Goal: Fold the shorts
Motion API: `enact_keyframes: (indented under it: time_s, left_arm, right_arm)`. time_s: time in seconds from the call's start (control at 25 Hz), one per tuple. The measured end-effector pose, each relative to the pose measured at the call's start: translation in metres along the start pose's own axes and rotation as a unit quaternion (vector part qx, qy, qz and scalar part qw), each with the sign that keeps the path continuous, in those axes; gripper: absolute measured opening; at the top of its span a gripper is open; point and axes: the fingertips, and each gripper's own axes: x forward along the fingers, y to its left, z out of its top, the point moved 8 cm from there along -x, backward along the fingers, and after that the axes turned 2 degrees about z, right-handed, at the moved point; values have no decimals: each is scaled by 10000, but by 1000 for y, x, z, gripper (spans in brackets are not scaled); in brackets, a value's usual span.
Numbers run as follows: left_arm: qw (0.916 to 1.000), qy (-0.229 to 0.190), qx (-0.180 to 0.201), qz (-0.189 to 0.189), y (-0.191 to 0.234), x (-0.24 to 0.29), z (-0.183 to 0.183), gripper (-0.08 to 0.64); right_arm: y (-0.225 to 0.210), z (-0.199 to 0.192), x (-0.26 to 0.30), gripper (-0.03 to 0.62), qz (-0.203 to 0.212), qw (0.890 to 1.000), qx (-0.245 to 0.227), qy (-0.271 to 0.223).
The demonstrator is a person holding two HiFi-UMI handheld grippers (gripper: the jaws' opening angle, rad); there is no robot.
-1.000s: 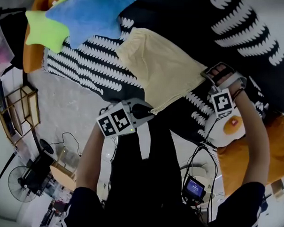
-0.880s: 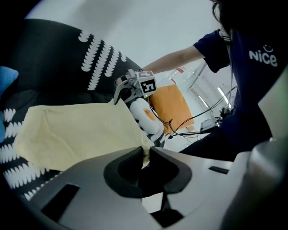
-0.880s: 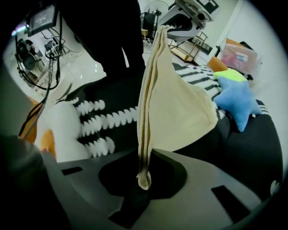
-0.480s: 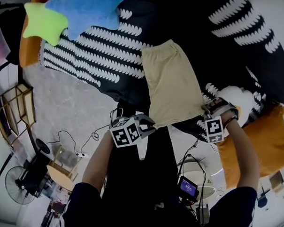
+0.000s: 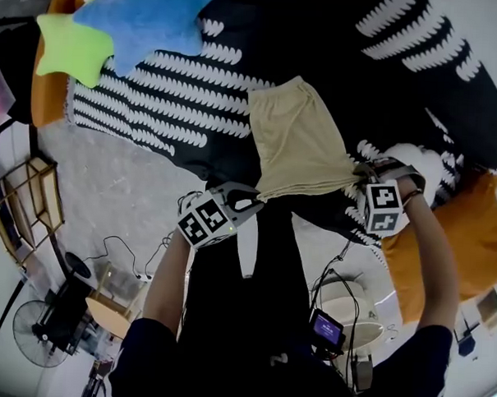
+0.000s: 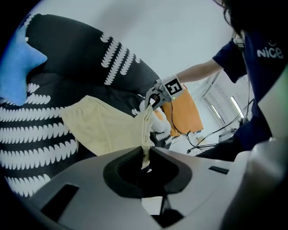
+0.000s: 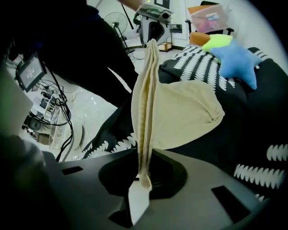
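Observation:
Pale yellow shorts [image 5: 296,138] lie on a black bedspread with white leaf rows [image 5: 178,108], their near edge lifted and stretched between my two grippers. My left gripper [image 5: 252,204] is shut on the left end of that edge, and in the left gripper view the yellow shorts [image 6: 105,128] run into its jaws. On the right end my right gripper [image 5: 361,170] is shut too. In the right gripper view the bunched waistband of the shorts [image 7: 146,112] stands up from the jaws toward the left gripper [image 7: 153,20].
A blue and green star cushion [image 5: 129,20] lies at the bed's far left. An orange cushion [image 5: 468,244] and a white plush toy [image 5: 414,164] sit at the right. Cables, a small screen [image 5: 325,328] and a fan [image 5: 37,336] are on the floor by the person's legs.
The shorts swung from a diagonal spread to lie straight away from me. My right gripper moved in toward the bed's edge and rolled; the left gripper shifted a little left and down.

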Motion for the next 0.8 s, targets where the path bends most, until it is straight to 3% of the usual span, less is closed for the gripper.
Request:
enact_keyframes:
  time_s: [0.24, 0.48, 0.68, 0.8]
  left_arm:
    - [9959, -568, -437, 550, 34, -28, 13, 51]
    - [9782, -1326, -1129, 1133, 83, -63, 20, 51]
    - [9751, -1338, -1253, 1245, 116, -73, 30, 51]
    - [9709, -1364, -1536, 1233, 138, -71, 29, 51]
  right_arm:
    - [-69, 6, -36, 52, 365, 9965, 733, -143]
    - [-149, 23, -55, 52, 648, 9869, 1436, -353]
    - [-198, 26, -55, 54, 737, 9770, 1954, -419]
    - [-219, 29, -42, 55, 778, 9762, 2012, -214]
